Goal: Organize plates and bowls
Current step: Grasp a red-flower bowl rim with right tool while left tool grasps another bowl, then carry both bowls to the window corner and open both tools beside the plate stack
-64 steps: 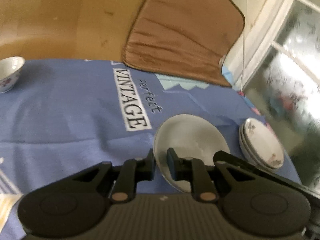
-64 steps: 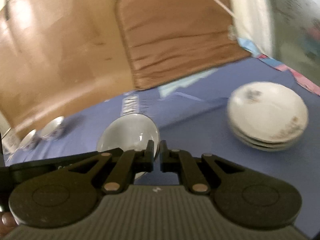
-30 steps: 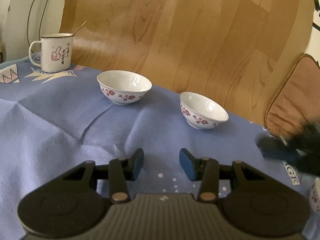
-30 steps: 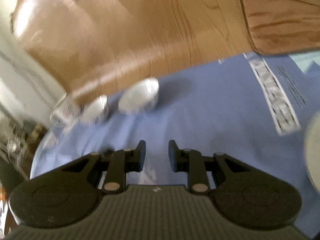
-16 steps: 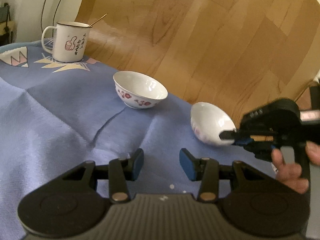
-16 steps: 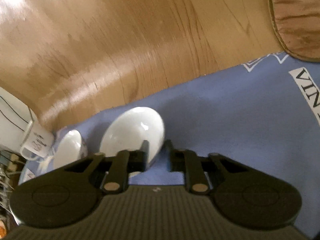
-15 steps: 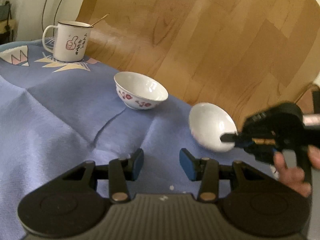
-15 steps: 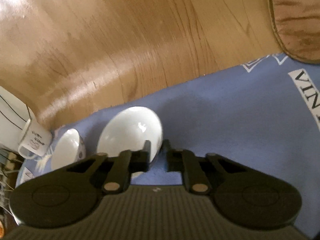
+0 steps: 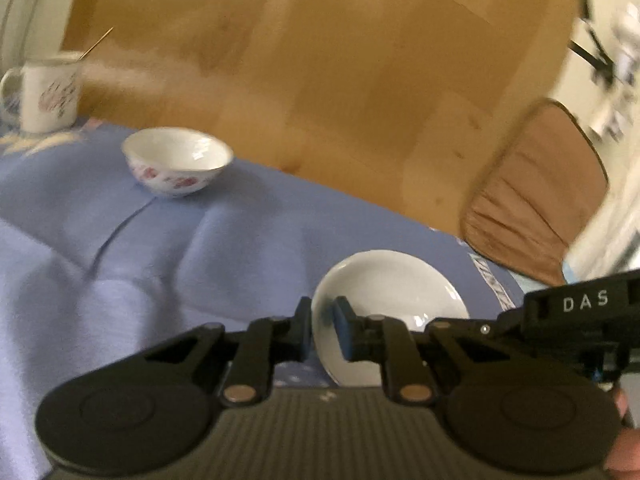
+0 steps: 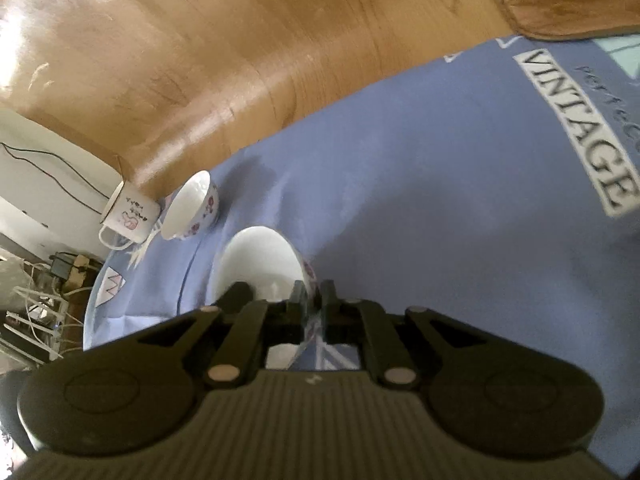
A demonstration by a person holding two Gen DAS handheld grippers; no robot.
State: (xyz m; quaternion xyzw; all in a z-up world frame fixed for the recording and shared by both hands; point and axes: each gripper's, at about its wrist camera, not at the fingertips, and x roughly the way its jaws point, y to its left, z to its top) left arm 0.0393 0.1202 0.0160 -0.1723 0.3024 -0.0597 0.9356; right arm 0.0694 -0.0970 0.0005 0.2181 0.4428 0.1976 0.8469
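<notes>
Now both grippers' jaws pinch one bowl (image 9: 390, 292) rim, left gripper (image 9: 323, 326), right gripper (image 10: 314, 304); cloth (image 10: 460, 200) reads "VINTAGE".

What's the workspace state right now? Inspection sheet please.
Surface: blue tablecloth, creased, printed VINTAGE.
Job's things: held bowl gripped at opposite rims by both grippers; second bowl upright near the mug.
Clutter: mug with a thin stick in it.
Grippers: left gripper and right gripper both shut on the held bowl's rim.
Cables: thin wire along the white wall; tangle at far left.
Surroundings: wood floor, brown cushion.
</notes>
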